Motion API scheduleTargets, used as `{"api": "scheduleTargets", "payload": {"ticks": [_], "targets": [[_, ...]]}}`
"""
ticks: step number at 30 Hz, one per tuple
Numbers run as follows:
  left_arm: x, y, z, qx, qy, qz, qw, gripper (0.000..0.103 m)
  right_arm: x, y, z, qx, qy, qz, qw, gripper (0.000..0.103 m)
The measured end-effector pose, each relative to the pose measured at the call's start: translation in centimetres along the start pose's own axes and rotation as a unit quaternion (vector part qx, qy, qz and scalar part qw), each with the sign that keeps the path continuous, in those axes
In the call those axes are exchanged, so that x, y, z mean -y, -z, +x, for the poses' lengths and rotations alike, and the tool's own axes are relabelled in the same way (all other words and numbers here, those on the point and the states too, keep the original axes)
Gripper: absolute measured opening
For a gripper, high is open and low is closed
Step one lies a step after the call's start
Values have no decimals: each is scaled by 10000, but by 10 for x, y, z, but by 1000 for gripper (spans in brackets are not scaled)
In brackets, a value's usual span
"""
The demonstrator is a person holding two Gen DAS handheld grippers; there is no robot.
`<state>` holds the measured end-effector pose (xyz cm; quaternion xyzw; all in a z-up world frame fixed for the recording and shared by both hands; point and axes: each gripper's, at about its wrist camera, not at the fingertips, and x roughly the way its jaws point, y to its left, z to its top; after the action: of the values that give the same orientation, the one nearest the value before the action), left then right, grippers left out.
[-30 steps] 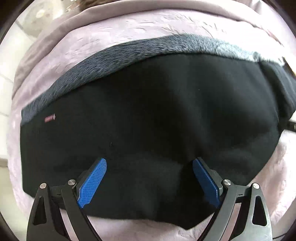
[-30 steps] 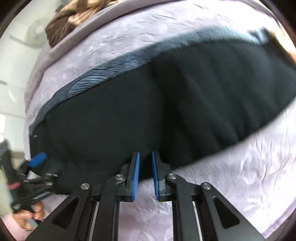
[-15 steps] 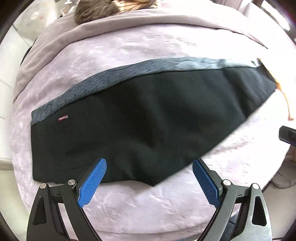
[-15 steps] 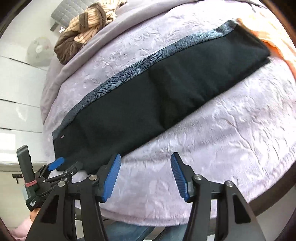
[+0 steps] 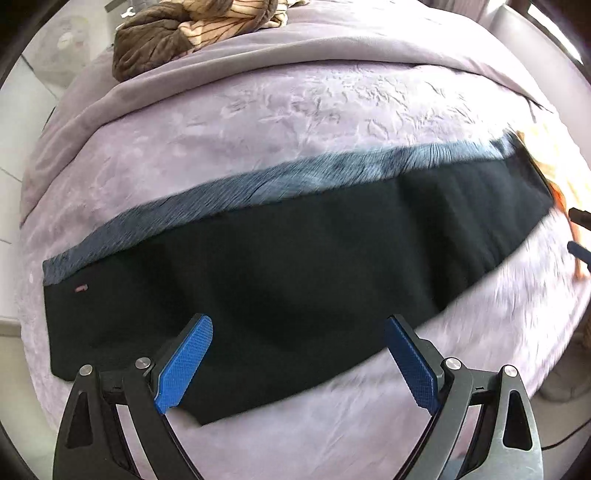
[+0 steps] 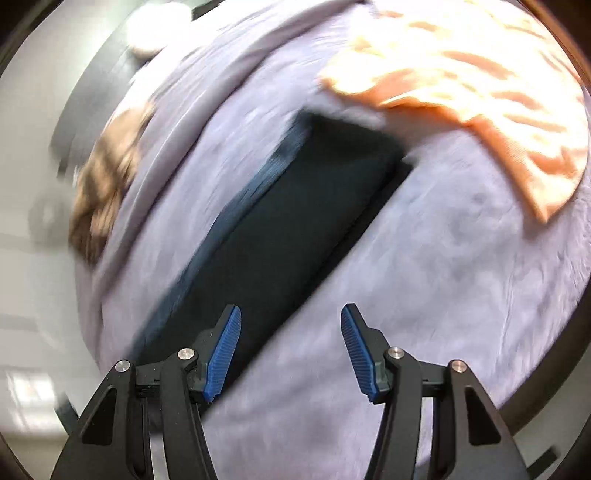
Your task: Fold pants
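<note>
The black pants [image 5: 295, 266] lie flat on the lilac bed, folded lengthwise, with a grey-blue patterned stripe [image 5: 295, 177] along the far edge and a small red label near the left end. My left gripper [image 5: 299, 363] is open and empty, above the near edge of the pants. My right gripper [image 6: 291, 349] is open and empty, over the bed beside the pants [image 6: 295, 229], looking along their length toward the leg end. The right view is blurred. The right gripper's tips [image 5: 580, 236] show at the right edge of the left wrist view.
A lilac bedspread [image 5: 295, 103] covers the bed. A brown and striped heap of clothes [image 5: 192, 33] lies at the far side. An orange and cream striped cloth [image 6: 480, 85] lies just past the leg end of the pants. The floor shows at the left.
The right gripper opened, let go of the pants' near edge, then swung right toward the leg end. The left gripper drew back from the pants, then came closer again, staying open.
</note>
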<state>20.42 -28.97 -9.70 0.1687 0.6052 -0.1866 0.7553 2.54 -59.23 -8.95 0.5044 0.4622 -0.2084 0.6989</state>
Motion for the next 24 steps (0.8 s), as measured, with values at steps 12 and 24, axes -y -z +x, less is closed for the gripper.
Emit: {"api": "scheduleTargets", "payload": {"ticks": [12,24], "targets": [[69,-45,76,-354,-689,-695,9946,95,88,-102,64,-430,-466,689,9956,11],[63,-77,48,156,-778,-811,9935,95,25,-110,30,-293,-215,-1270,9912,33]]}}
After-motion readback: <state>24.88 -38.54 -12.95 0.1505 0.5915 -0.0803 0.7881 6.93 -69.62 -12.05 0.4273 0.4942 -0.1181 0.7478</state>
